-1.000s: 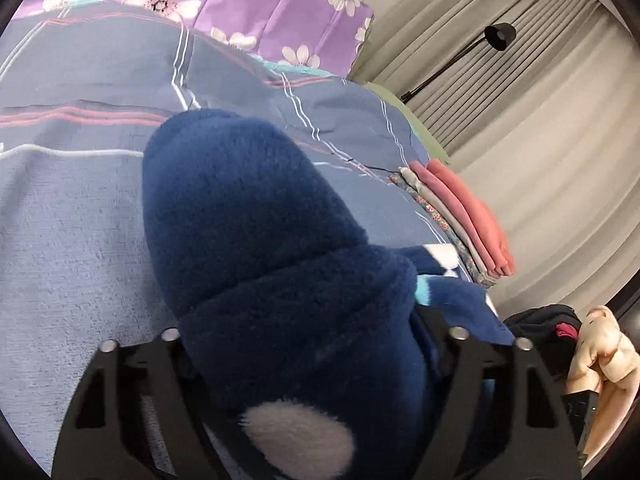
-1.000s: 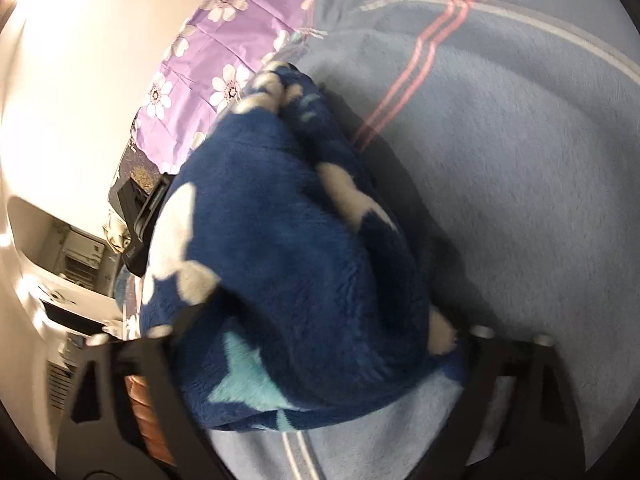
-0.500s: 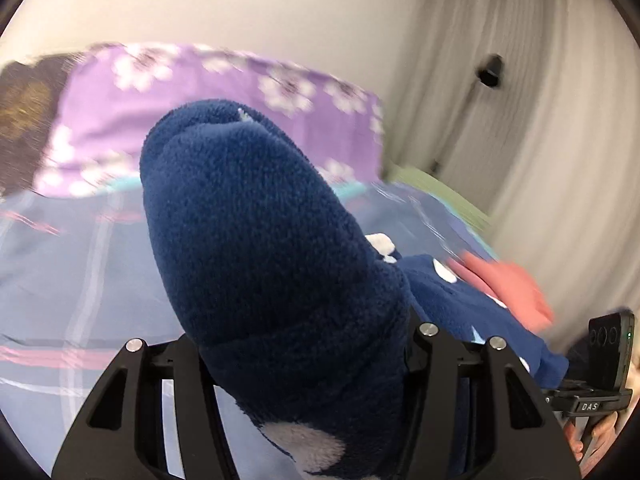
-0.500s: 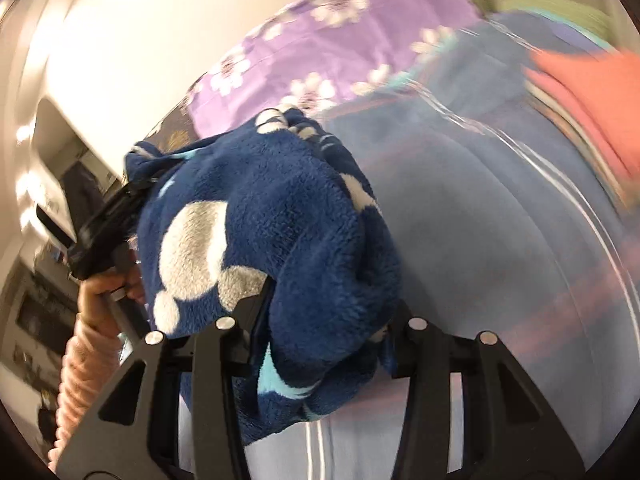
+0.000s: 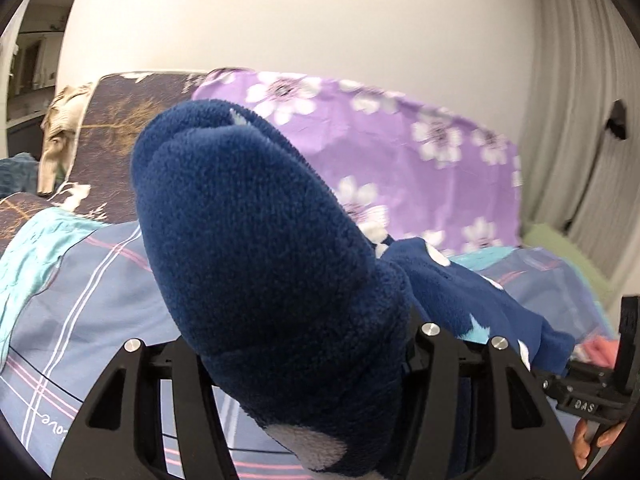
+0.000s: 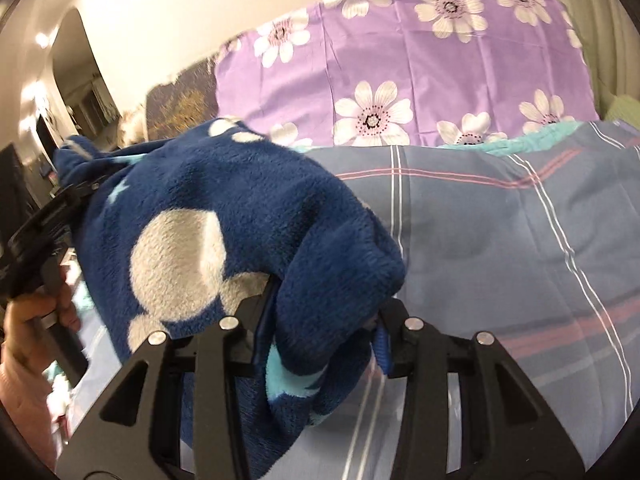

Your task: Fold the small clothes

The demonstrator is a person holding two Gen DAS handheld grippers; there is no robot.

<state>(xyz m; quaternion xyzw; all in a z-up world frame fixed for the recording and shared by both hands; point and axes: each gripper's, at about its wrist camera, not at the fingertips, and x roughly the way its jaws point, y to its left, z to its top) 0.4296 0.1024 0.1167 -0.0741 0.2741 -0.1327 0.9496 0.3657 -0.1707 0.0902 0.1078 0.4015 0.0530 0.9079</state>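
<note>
Navy fleece garment (image 5: 272, 248) bunched centre frame, pinched in the left gripper (image 5: 304, 364), its other end at lower centre clamped in the right gripper (image 6: 320, 340), jaws closing, plaid blanket (image 6: 500, 240) below, purple floral pillow (image 6: 420, 72) along the top.

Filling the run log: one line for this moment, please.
left gripper: shut on blue fleece garment | right gripper: closing on it | garment: lifted over plaid bed cover

Bed (image 6: 500, 240) with blue plaid cover, purple floral pillow (image 6: 400, 68) at its head
</note>
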